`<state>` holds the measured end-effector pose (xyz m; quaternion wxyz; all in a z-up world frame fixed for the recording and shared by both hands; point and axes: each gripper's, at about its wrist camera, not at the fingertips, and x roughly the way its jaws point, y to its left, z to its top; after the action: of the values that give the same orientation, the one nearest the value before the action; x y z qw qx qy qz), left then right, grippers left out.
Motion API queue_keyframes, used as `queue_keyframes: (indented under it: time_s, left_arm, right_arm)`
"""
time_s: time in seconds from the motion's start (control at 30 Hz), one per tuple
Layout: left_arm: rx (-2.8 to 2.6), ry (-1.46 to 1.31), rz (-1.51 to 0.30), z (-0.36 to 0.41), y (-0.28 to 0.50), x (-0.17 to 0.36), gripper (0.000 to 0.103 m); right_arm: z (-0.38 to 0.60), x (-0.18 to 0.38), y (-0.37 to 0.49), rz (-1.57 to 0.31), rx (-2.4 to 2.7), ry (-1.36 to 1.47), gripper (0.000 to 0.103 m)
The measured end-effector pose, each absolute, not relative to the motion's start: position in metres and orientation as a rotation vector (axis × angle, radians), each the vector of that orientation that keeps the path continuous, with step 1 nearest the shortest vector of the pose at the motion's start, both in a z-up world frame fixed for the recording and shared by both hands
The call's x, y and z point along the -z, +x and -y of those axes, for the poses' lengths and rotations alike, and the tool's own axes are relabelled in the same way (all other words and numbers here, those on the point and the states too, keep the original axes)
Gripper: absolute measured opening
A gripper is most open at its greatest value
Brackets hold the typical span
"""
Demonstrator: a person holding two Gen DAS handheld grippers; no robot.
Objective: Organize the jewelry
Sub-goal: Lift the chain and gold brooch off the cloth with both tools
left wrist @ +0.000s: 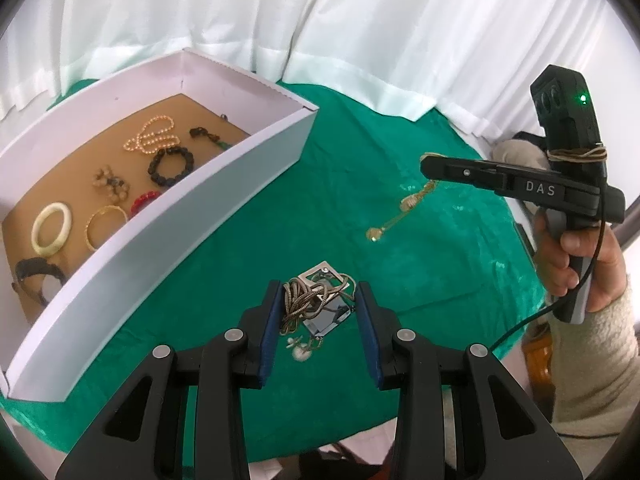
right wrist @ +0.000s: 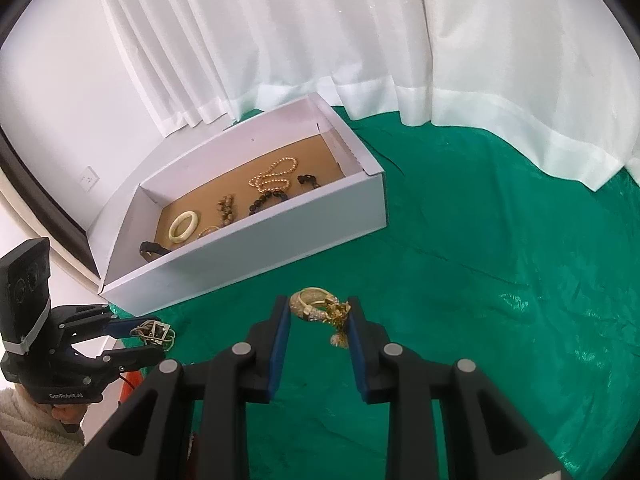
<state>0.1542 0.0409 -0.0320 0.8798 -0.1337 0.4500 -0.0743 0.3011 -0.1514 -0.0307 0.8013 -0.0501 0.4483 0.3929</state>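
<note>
My left gripper (left wrist: pixel 316 294) is open around a tangled bronze chain necklace with a square pendant (left wrist: pixel 316 300) lying on the green cloth; it also shows in the right wrist view (right wrist: pixel 154 332). My right gripper (right wrist: pixel 320 312) is open around a gold jeweled bangle with a gold chain (right wrist: pixel 316 304). In the left wrist view the right gripper (left wrist: pixel 430 170) hangs over that gold chain (left wrist: pixel 404 210). A white box (left wrist: pixel 192 216) with a brown floor holds several bracelets and a pearl necklace (left wrist: pixel 152 136); the box also shows in the right wrist view (right wrist: pixel 256 248).
Green cloth (left wrist: pixel 400 128) covers the table. White curtains (left wrist: pixel 360 20) hang behind it. The box stands at the left, close to my left gripper. A small pearl earring (left wrist: pixel 300 354) lies between my left fingers.
</note>
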Motion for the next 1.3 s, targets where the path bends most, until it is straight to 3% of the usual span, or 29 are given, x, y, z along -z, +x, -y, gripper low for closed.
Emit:
queue_keyframes:
  time_s: [0.07, 0.13, 0.53, 0.57, 0.6, 0.7, 0.73, 0.9, 1.07, 1.1, 1.13, 1.17, 1.2, 1.3]
  left_arm:
    - [0.156, -0.280, -0.931, -0.042, 0.152, 0.029, 0.033]
    - [0.165, -0.282, -0.927, -0.044, 0.151, 0.025, 0.012]
    - [0.161, -0.321, -0.939, -0.055, 0.154, 0.029, 0.009]
    - [0.154, -0.315, -0.941, -0.056, 0.153, 0.029, 0.012]
    - [0.153, -0.307, -0.945, -0.057, 0.151, 0.030, 0.022]
    - [0.158, -0.280, -0.963, -0.054, 0.147, 0.037, 0.066]
    - [0.167, -0.262, -0.973, -0.051, 0.146, 0.041, 0.074]
    - [0.258, -0.176, -1.069, -0.017, 0.149, 0.087, 0.078]
    - [0.179, -0.050, -1.126, 0.010, 0.165, 0.141, 0.077]
    - [0.160, -0.050, -1.131, 0.009, 0.167, 0.147, 0.073]
    - [0.141, -0.056, -1.137, 0.008, 0.169, 0.153, 0.059]
    - [0.142, -0.068, -1.144, 0.008, 0.169, 0.159, 0.053]
    - [0.133, -0.054, -1.126, 0.008, 0.168, 0.158, 0.041]
    - [0.131, -0.061, -1.125, 0.008, 0.166, 0.155, 0.039]
  right_arm:
    - [0.150, 0.027, 0.300, -0.956, -0.847, -0.110, 0.028]
    - [0.149, 0.025, 0.299, -0.955, -0.852, -0.108, 0.028]
    - [0.151, 0.018, 0.297, -0.941, -0.851, -0.104, 0.028]
    - [0.154, 0.017, 0.297, -0.939, -0.848, -0.101, 0.028]
    - [0.155, 0.016, 0.297, -0.938, -0.846, -0.100, 0.028]
    - [0.160, 0.013, 0.297, -0.930, -0.841, -0.091, 0.028]
    - [0.160, 0.013, 0.297, -0.927, -0.842, -0.089, 0.028]
    - [0.162, 0.013, 0.295, -0.926, -0.848, -0.080, 0.028]
    - [0.161, 0.016, 0.291, -0.933, -0.858, -0.074, 0.028]
    - [0.161, 0.016, 0.291, -0.935, -0.859, -0.074, 0.028]
    - [0.161, 0.017, 0.290, -0.937, -0.862, -0.073, 0.028]
    - [0.162, 0.017, 0.290, -0.938, -0.862, -0.072, 0.028]
    - [0.162, 0.016, 0.290, -0.937, -0.862, -0.071, 0.028]
    - [0.166, 0.012, 0.289, -0.927, -0.862, -0.064, 0.028]
